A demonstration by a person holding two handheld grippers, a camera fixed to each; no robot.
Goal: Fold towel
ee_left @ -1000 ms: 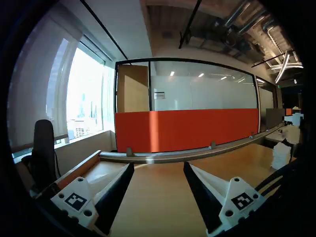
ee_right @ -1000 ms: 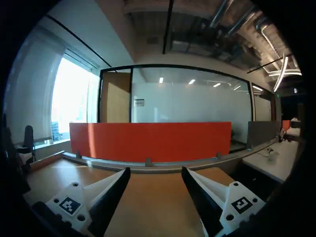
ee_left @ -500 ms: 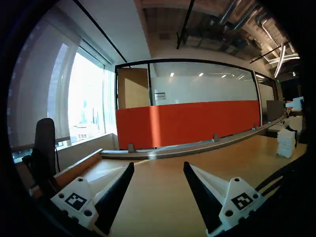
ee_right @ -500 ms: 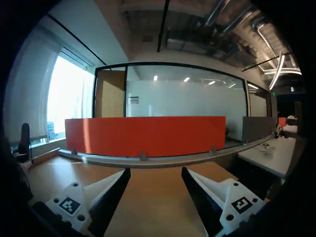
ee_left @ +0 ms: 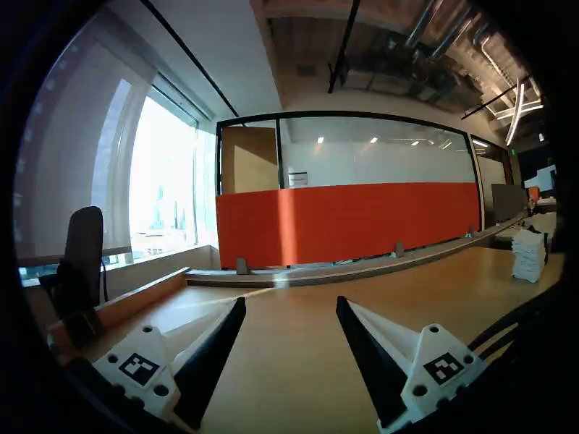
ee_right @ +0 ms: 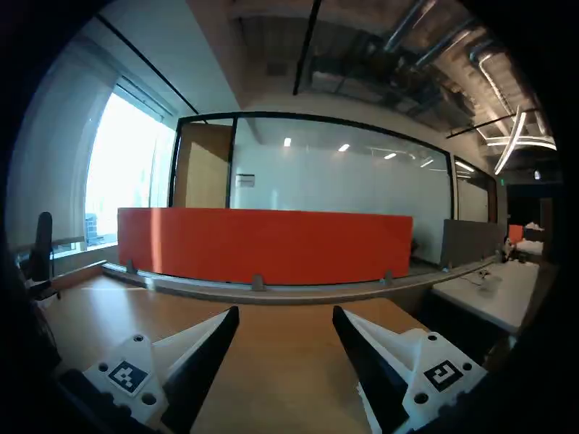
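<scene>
Though hand-held grippers [ee_left: 290,299] [ee_right: 285,309] wide open, empty, towel stack [ee_left: 528,254] in left gripper view.

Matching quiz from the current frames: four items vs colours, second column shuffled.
Column 1
1. folded towel stack
2. desk divider
3. chair
4. desk top

Column 2
A. orange
B. black
C. white
D. light wood

Pairs: 1-C, 2-A, 3-B, 4-D
</scene>
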